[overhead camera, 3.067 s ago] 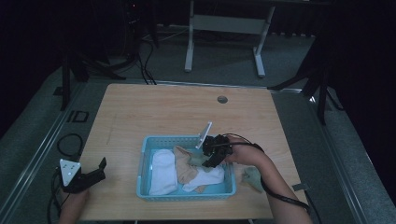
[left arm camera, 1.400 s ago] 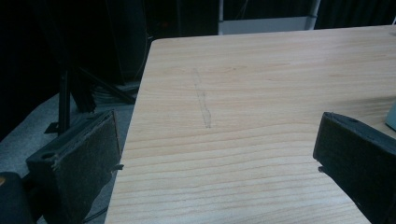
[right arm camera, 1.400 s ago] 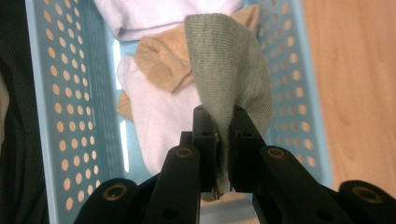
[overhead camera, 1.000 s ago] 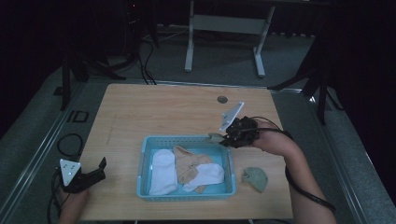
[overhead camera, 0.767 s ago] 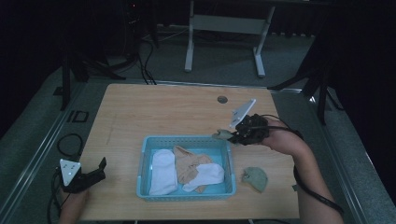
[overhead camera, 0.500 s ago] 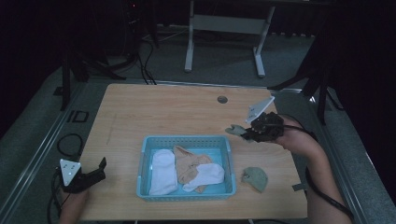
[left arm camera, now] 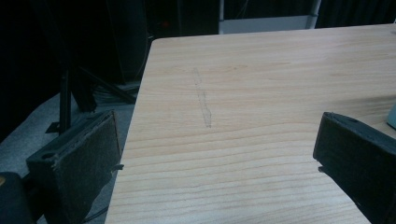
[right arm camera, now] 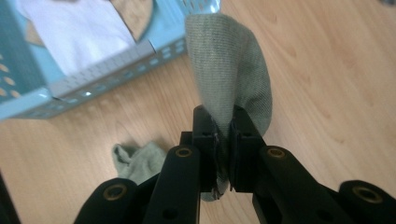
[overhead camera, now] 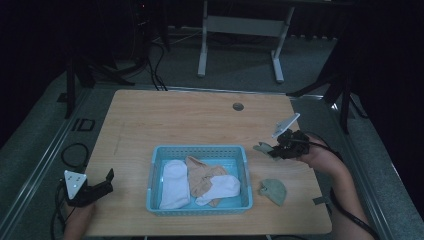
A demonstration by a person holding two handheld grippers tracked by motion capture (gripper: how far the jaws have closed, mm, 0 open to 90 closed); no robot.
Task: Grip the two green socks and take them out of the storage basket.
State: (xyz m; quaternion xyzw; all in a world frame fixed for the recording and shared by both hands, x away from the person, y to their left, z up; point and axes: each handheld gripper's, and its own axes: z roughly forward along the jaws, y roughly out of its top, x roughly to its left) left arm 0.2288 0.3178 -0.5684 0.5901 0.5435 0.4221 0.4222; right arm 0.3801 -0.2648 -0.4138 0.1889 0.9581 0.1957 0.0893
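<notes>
Holding a grey-green sock (right arm camera: 233,70) clamped between closed jaws, right gripper (right arm camera: 223,140) out over the bare wood to the right of the blue basket (overhead camera: 155,165), above and beyond a second grey-green sock (overhead camera: 273,191) lying crumpled on the table (overhead camera: 165,120). Pinched near one end only, rest of the fabric hanging free and drooping toward the basket corner. Probably sorting socks out of the basket and pairing this one with its mate on the table. Left gripper (overhead camera: 95,187) parked at the near left corner of the table, jaws standing wide with nothing between them, well apart from the work. Risks from here: dangling end catching on the basket rim (right arm camera: 107,70) and tugging the sock out of the narrow grip; landing off the mate, or too near the right edge of the table and sliding off; fabric snagging on a pad at release and lifting away again. Left in the basket: a white sock (overhead camera: 175,182), a tan one (overhead camera: 202,175) and another white one (overhead camera: 222,187), overlapping, so anything underneath hidden. Hard to make out in the dim high view how much sock sits inside the jaws; close view blurred at the hanging tip, and the table sock partly cut off behind the gripper body.
</notes>
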